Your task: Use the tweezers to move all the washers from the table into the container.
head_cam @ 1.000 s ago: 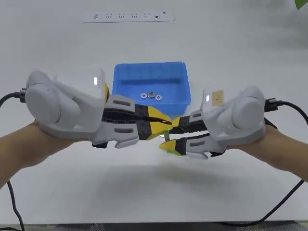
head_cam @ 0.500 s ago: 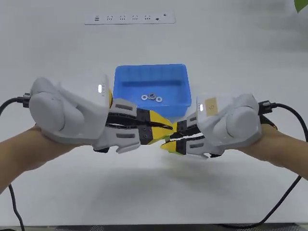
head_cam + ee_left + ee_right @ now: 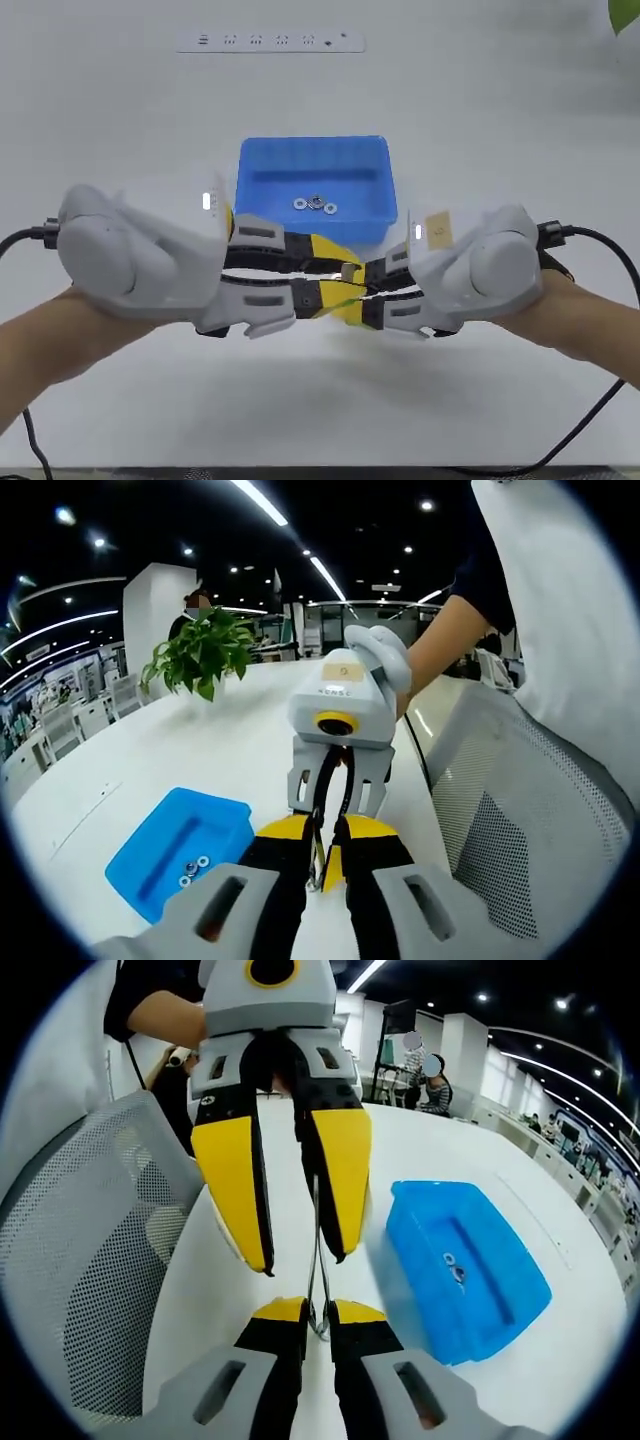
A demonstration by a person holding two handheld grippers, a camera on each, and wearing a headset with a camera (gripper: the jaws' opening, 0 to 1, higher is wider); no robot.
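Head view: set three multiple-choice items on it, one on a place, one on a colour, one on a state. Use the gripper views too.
1. Where do the washers lie, relative to the container?
A. in front of it
B. inside it
C. behind it

2. What colour is the container?
A. red
B. white
C. blue

3. How is the right gripper?
A. shut on the tweezers
B. wide open, holding nothing
C. shut on a washer

Key: 1 B, the washers sit on the container's floor. 2 C, its walls and floor are blue. 3 A, the right gripper view shows its jaws closed on the thin metal tweezers.
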